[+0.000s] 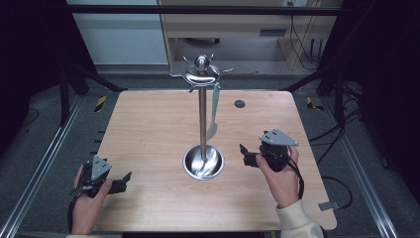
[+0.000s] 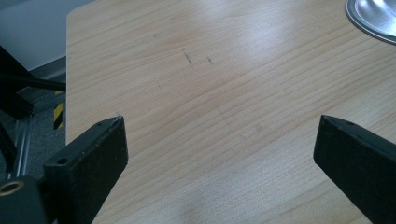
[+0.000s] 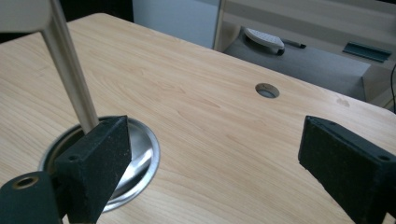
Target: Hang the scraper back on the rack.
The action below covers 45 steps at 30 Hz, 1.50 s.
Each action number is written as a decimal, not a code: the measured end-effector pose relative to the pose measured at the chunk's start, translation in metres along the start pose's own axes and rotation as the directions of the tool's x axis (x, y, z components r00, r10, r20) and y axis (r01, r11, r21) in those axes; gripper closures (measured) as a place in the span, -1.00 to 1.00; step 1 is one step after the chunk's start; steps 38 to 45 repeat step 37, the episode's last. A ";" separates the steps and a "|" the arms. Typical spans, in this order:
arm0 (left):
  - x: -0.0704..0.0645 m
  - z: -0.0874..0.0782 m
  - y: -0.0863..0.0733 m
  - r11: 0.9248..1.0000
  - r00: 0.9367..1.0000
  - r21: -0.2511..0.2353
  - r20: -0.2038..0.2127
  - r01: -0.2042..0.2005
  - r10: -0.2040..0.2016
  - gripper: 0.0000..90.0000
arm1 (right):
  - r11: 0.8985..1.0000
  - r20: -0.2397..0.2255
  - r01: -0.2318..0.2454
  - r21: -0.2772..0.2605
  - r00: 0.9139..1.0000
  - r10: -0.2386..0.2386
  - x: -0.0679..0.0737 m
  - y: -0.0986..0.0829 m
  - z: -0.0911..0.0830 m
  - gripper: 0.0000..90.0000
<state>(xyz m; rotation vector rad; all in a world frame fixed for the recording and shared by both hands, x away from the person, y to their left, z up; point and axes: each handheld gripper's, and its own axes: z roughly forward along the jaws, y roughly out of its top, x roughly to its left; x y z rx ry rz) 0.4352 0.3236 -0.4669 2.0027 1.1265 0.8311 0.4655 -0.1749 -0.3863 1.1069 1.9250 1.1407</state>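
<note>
Two grippers over a light wooden desk (image 1: 148,124), both with jaws spread wide and holding nothing. Left gripper (image 1: 124,182) low near the desk's front-left corner in the high view, jaws aimed rightward; right gripper (image 1: 244,153) just right of the stand's base, jaws aimed leftward at it, near but not touching.

Seen from the high view alone: a steel utensil stand (image 1: 202,119) whole, upright at mid-desk. Round ball finial on top, a domed disc beneath it with curved hooks fanning outward, a slim polished pole, a shallow round base dish (image 1: 203,162) mirroring the pole. One pale teal spatula (image 1: 214,111) hanging from a hook on the right side, handle up, lighter blade down and ending above the dish, close alongside the pole; whether touching it, cannot tell. Small round cable hole (image 1: 239,103) in the desk behind and right of the stand.

Closer from the right gripper view (image 3: 212,142): the stand's pole slanting up at the left, its foot set in the bright dish (image 3: 140,144), partly hidden behind the left-hand jaw; bare wood grain between the jaws, cable hole (image 3: 267,90) beyond, floor and pale furniture past the desk edge.

Closer from the left gripper view (image 2: 219,140): plain wood between the jaws with faint dark scuff marks, a sliver of the dish's rim (image 2: 371,21) at the top right corner, the desk's rounded corner and a yellow-black striped floor marker at the left.
</note>
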 end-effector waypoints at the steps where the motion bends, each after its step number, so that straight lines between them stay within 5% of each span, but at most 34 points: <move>1: 0.000 0.000 0.000 1.000 1.000 0.000 0.000 0.000 0.000 -0.94 | 1.000 0.005 0.001 0.004 1.000 -0.001 -0.001 -0.003 0.001 -0.78; 8: 0.000 0.000 0.000 1.000 1.000 0.000 0.001 -0.003 0.003 -0.94 | 0.999 -0.002 -0.012 0.030 1.000 0.012 -0.006 -0.018 0.009 -0.79; 25: 0.000 0.001 0.002 1.000 1.000 -0.006 0.004 -0.008 0.008 -0.94 | 0.999 0.072 -0.004 0.054 0.997 0.000 -0.020 -0.048 0.031 -0.75; 35: 0.003 0.002 0.002 1.000 1.000 -0.009 0.001 0.003 -0.003 -0.94 | 0.990 0.066 -0.087 0.112 0.995 0.080 -0.030 -0.070 0.043 -0.71; 45: 0.002 0.003 0.003 1.000 1.000 -0.009 0.004 0.001 -0.001 -0.94 | 0.989 0.069 -0.089 0.117 0.994 0.081 -0.032 -0.071 0.043 -0.71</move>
